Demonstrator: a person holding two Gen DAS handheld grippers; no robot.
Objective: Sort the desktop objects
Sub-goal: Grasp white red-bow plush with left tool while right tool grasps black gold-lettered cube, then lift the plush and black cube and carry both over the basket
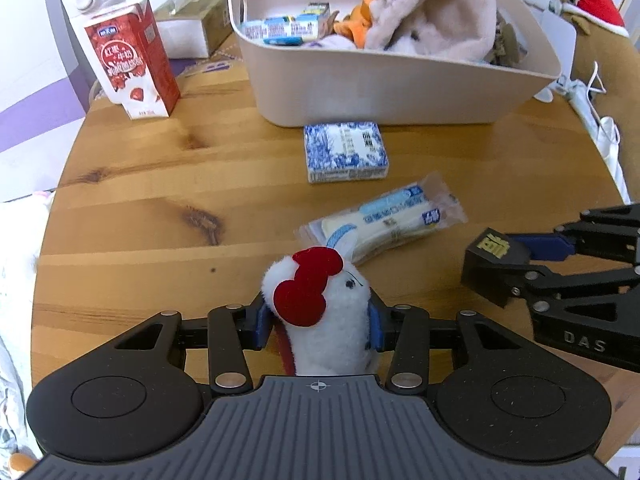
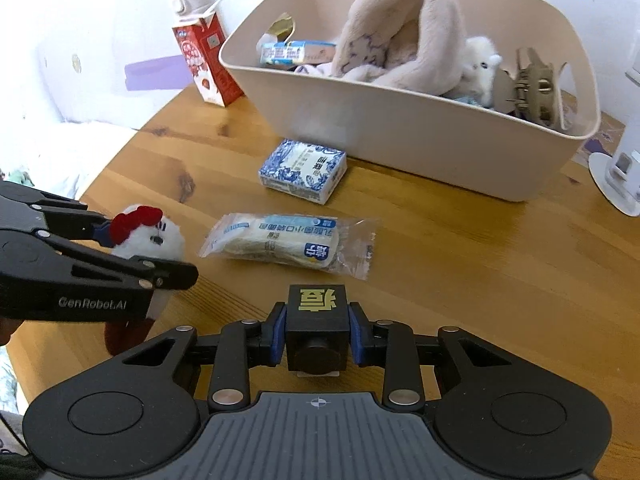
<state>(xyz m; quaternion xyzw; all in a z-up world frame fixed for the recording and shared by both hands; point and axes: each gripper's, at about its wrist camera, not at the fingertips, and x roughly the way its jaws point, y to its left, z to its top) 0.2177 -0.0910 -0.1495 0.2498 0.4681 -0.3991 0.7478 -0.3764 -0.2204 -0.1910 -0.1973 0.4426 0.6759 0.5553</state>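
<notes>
My left gripper (image 1: 318, 326) is shut on a white plush chicken with a red comb (image 1: 320, 312), held above the wooden table; the chicken also shows in the right wrist view (image 2: 148, 236). My right gripper (image 2: 318, 332) is shut on a black cube with a gold character (image 2: 318, 320), which also shows in the left wrist view (image 1: 494, 264). A blue-and-white patterned box (image 1: 346, 152) (image 2: 304, 170) and a clear snack packet (image 1: 384, 220) (image 2: 288, 244) lie on the table before the beige bin (image 1: 400, 92) (image 2: 400, 136).
The bin holds a pink plush hat (image 2: 404, 32), small cartons (image 1: 284, 28), an orange toy (image 1: 360, 16) and a hair claw (image 2: 532, 84). A red milk carton (image 1: 132, 64) and a tissue box (image 1: 196, 28) stand at the back left. A white stand (image 2: 620, 176) is at the right.
</notes>
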